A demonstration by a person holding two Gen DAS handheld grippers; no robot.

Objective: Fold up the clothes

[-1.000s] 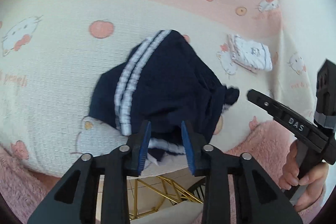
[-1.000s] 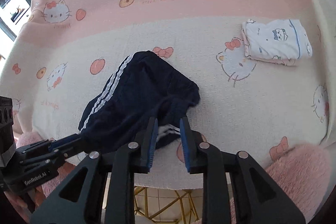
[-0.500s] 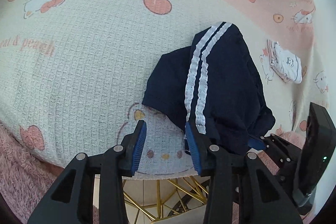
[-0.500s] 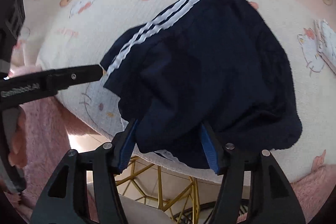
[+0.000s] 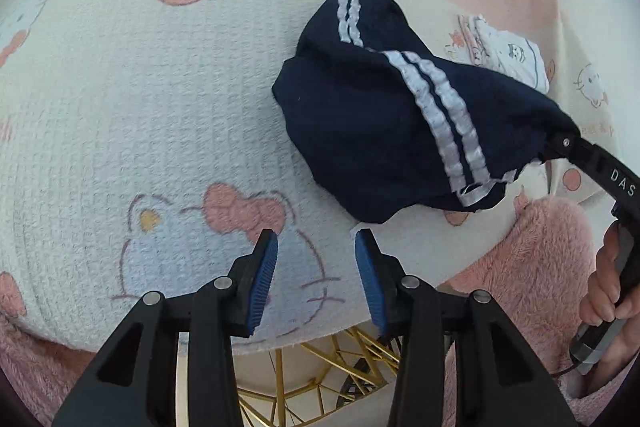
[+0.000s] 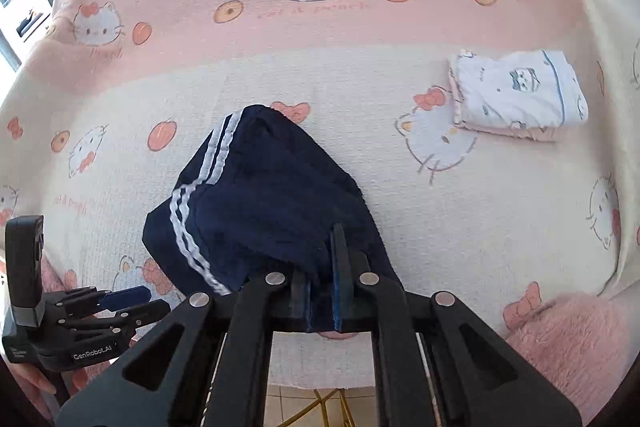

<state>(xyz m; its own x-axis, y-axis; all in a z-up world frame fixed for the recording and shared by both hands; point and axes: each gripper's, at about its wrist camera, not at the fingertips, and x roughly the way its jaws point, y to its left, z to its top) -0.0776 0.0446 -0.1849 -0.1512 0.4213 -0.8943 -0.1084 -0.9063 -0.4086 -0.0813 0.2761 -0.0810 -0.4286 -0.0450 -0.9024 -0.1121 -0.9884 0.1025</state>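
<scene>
Navy shorts (image 5: 360, 131) with double white side stripes lie crumpled on a cream and pink cat-print blanket (image 5: 120, 87). My right gripper (image 6: 320, 267) is shut on the near edge of the shorts (image 6: 272, 195), with navy cloth pinched between its blue pads. In the left wrist view the right gripper (image 5: 560, 143) lifts that corner of the shorts off the blanket. My left gripper (image 5: 315, 239) is open with nothing between its fingers. It hovers low over the blanket near the front edge, just left of the shorts, and the right wrist view shows the left gripper (image 6: 132, 297) at lower left.
A folded white printed garment (image 6: 520, 91) lies at the back right of the blanket (image 6: 440, 207). A fluffy pink cover (image 5: 540, 247) drapes the front edge. Gold metal legs (image 5: 320, 375) and tiled floor show below. A person's hand (image 5: 608, 291) grips the right handle.
The right gripper's jaws widened around the shorts' near edge, then shut on it and drew back. The left gripper slid left off the shorts and sank toward the blanket.
</scene>
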